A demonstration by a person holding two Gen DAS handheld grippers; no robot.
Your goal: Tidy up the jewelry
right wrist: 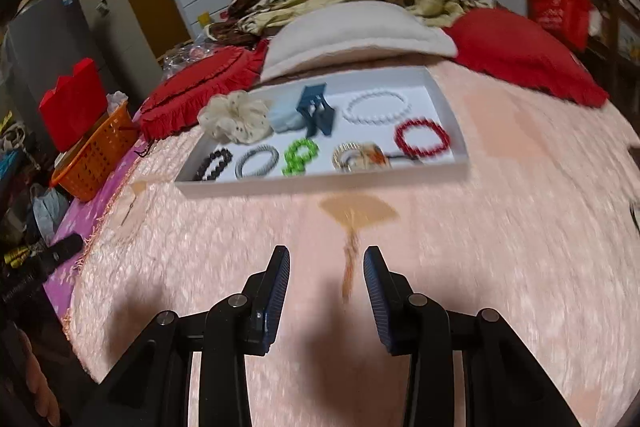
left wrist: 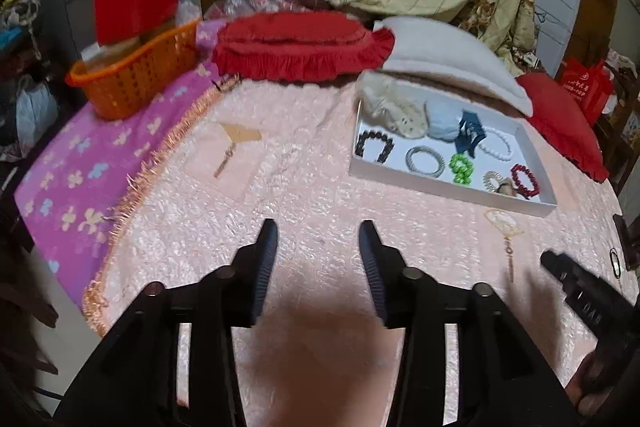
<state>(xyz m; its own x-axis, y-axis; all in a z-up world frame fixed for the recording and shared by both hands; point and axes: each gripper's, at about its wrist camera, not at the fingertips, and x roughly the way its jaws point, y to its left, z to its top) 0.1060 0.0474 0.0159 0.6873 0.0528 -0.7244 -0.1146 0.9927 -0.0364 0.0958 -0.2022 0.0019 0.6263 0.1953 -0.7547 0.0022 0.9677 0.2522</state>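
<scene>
White cardboard tray [right wrist: 320, 183] serves as the landmark; it sits on a pink fuzzy blanket [right wrist: 480, 267] on the bed. Inside the tray, near edge, running left to right in the right wrist view: black bead bracelet [right wrist: 213, 165], grey coiled band [right wrist: 257, 161], green bead ring [right wrist: 300, 155], gold coiled tie [right wrist: 347, 155], red bead bracelet [right wrist: 423, 137]. Along the tray's far side: cream scrunchie [right wrist: 236, 121], pale blue scrunchie [right wrist: 285, 119], dark blue claw clip [right wrist: 317, 115], white pearl bracelet [right wrist: 377, 107].

Outside the tray, just in front of its near wall, a tan fan-shaped pendant [right wrist: 358, 213] with a tassel lies on the blanket. A second fan-shaped piece [left wrist: 239, 135] lies on the blanket well to the left of the tray in the left wrist view.

Left gripper [left wrist: 318, 239]: jaws apart, nothing between them, above bare blanket in front of the tray. Right gripper [right wrist: 326, 263]: jaws apart, not pressing on anything; the pendant's tassel shows in the gap between the fingers, on the blanket beyond them. Contact not visible. Right wrist view is motion-blurred.

Behind the tray: white pillow [right wrist: 360, 31], with red frilled cushions [right wrist: 520, 47] on either side. Orange basket [left wrist: 136, 79] stands far left of the tray, on a purple flowered sheet [left wrist: 88, 163].
</scene>
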